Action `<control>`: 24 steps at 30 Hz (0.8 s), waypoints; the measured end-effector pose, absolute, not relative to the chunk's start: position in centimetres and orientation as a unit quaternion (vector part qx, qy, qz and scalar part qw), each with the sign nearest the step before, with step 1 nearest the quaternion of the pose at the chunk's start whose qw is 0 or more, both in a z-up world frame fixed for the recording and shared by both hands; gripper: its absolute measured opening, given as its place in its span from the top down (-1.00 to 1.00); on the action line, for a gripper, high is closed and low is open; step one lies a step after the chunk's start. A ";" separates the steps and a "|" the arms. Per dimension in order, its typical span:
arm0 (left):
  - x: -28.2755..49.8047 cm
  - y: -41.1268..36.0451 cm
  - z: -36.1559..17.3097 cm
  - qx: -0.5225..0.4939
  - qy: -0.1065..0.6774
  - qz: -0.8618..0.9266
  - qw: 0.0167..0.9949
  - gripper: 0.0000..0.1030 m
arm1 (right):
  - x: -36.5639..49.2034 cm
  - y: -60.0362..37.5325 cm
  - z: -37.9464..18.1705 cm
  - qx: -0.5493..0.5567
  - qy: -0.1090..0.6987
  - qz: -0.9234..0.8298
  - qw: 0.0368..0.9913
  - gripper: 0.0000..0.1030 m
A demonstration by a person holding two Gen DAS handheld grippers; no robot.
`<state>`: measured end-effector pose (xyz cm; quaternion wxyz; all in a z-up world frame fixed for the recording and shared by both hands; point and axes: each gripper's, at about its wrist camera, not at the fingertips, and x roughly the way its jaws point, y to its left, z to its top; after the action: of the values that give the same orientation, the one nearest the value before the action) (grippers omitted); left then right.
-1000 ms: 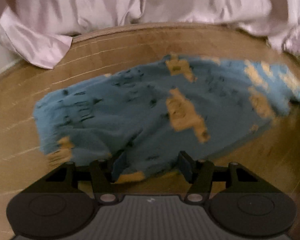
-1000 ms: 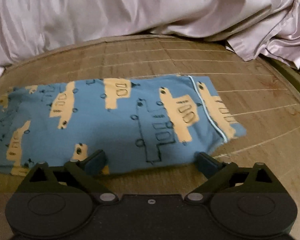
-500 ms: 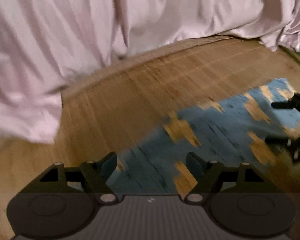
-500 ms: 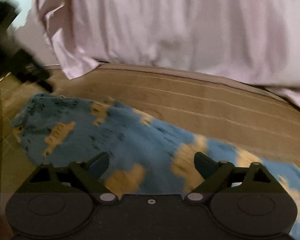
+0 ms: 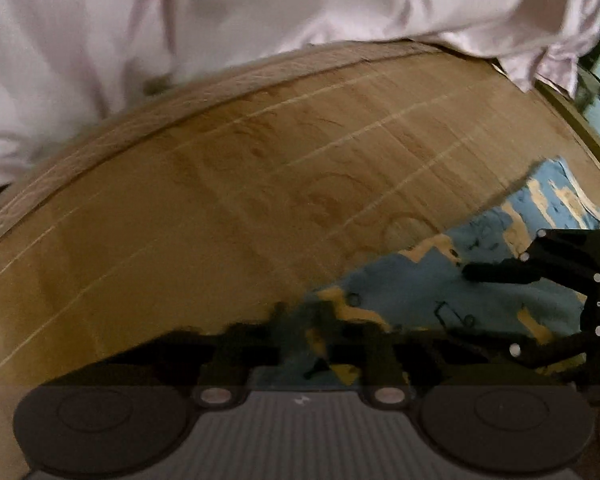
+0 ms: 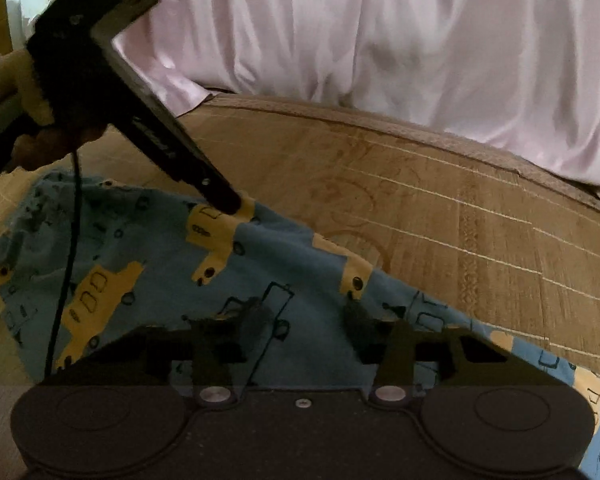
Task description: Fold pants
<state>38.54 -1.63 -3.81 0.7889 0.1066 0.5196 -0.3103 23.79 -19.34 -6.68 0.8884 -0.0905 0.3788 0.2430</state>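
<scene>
Blue pants (image 6: 148, 272) spread on mat (image 5: 236, 208), left gripper (image 5: 324, 320) and right gripper (image 6: 304, 316) both over cloth, fingers parted; grip on cloth unclear for either.

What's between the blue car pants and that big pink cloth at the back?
Only bare wooden floor lies between the pants and the pink cloth. Both wrist views show that empty stretch.
</scene>
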 end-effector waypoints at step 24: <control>22.4 2.2 -3.0 0.171 0.484 -0.201 0.834 -0.19 | 14.7 -29.7 -6.2 -0.046 0.436 0.138 0.888 -0.68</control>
<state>22.45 2.15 -2.98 0.8342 0.1709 0.4842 -0.2009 14.73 -29.71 -6.22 0.8881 -0.0455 0.4362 0.1378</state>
